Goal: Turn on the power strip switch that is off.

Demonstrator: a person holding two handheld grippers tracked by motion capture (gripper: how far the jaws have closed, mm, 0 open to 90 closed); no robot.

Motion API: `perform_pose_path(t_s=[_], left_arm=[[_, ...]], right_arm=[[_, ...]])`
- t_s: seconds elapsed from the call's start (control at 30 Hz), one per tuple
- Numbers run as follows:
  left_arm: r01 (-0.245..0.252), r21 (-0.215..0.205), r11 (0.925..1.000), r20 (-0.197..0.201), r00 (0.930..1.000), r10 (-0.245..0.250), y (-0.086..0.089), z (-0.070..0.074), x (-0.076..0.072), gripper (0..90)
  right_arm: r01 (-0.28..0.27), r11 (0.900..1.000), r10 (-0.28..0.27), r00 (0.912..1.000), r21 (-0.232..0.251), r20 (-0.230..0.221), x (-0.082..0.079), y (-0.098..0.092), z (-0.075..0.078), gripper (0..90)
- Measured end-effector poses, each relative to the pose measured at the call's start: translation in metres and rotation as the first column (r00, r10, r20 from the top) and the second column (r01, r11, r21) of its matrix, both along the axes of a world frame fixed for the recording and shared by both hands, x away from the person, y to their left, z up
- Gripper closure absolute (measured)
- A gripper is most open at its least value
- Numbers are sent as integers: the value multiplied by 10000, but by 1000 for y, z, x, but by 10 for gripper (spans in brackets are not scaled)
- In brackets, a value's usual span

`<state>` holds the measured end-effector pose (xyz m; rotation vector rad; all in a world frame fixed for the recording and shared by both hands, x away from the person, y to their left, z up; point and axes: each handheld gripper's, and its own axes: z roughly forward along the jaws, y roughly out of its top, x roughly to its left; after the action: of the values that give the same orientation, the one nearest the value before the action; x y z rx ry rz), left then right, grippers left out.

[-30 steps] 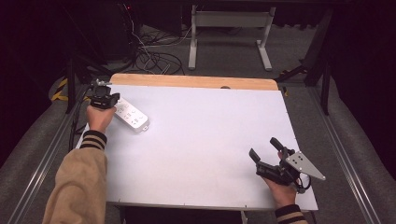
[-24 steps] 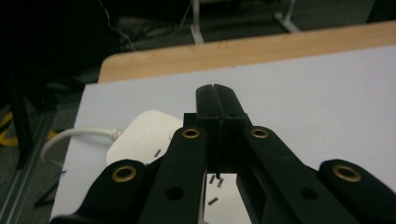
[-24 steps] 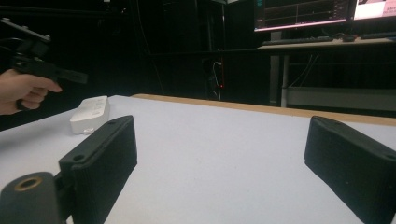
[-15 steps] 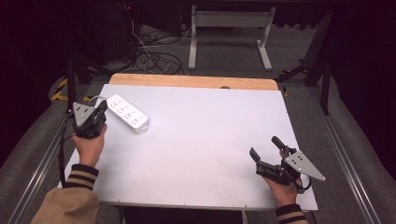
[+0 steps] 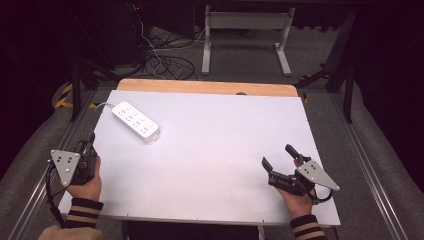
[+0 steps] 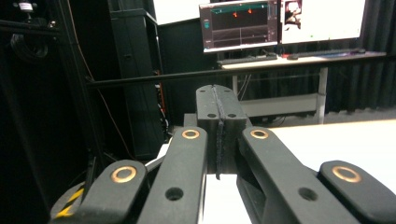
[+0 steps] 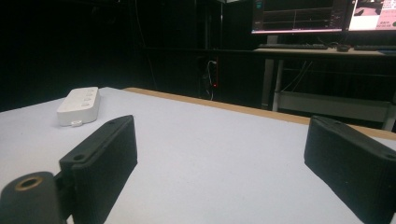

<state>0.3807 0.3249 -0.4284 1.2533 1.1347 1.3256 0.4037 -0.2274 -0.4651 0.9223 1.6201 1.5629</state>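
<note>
Two grippers rest at the near corners of the white tabletop [image 5: 215, 165], and each view adds something the others lack. From above, the power strip [image 5: 135, 120] lies flat near the far left corner, slanted, its white cord trailing off the left edge. The left gripper view looks past that gripper's own tips to a dark rack and lit monitors [image 6: 280, 23] beyond the tabletop. The right gripper view shows the strip [image 7: 78, 106] end-on, low on the surface.

The left gripper [image 5: 86, 152], at the near left edge, has its fingers [image 6: 208, 109] pressed flat together with nothing between them; the strip lies well ahead of them and off to their right, well apart. The right gripper [image 5: 279, 157] has its fingers [image 7: 105, 154] spread wide and empty; the strip sits far ahead, beyond the left one.

Both hands grasp the gripper bodies from below, striped cuffs at the wrists. The left points straight away from the person; the right angles up and leftward.
</note>
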Motion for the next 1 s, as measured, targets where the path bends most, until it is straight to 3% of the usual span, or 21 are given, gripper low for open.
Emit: perform_pose_path(t_s=[0.1,0.47,0.57,0.77,0.87,0.93,0.97,1.0], left_arm=[[20,-66,10000,-38,10000,-20,0,-1,1,900],[411,441,9982,-131,9991,-406,-20,-4,9,900],[410,341,9986,-163,9990,-405,-19,-4,9,900],[450,375,9983,-243,9987,-441,-18,-6,10,900],[1012,551,9933,-93,9949,-1008,-21,-8,10,895],[767,912,9929,133,9968,-782,-24,-10,13,596],[799,923,9925,196,9964,-820,-26,-11,14,523],[770,914,9928,259,9965,-797,-26,-12,15,389]], right_arm=[[44,9999,-45,10000,93,56,0,0,0,101],[458,9988,-460,9988,149,163,-11,-8,1,102],[410,9980,-415,9991,473,96,-11,-9,1,102],[448,9982,-451,9989,387,91,-10,-8,1,101],[420,9979,-424,9991,491,82,-11,-9,1,101],[436,9972,-441,9990,610,79,-11,-9,2,101],[434,9970,-441,9990,646,84,-11,-10,2,102],[429,9970,-435,9990,652,86,-11,-10,2,102]])
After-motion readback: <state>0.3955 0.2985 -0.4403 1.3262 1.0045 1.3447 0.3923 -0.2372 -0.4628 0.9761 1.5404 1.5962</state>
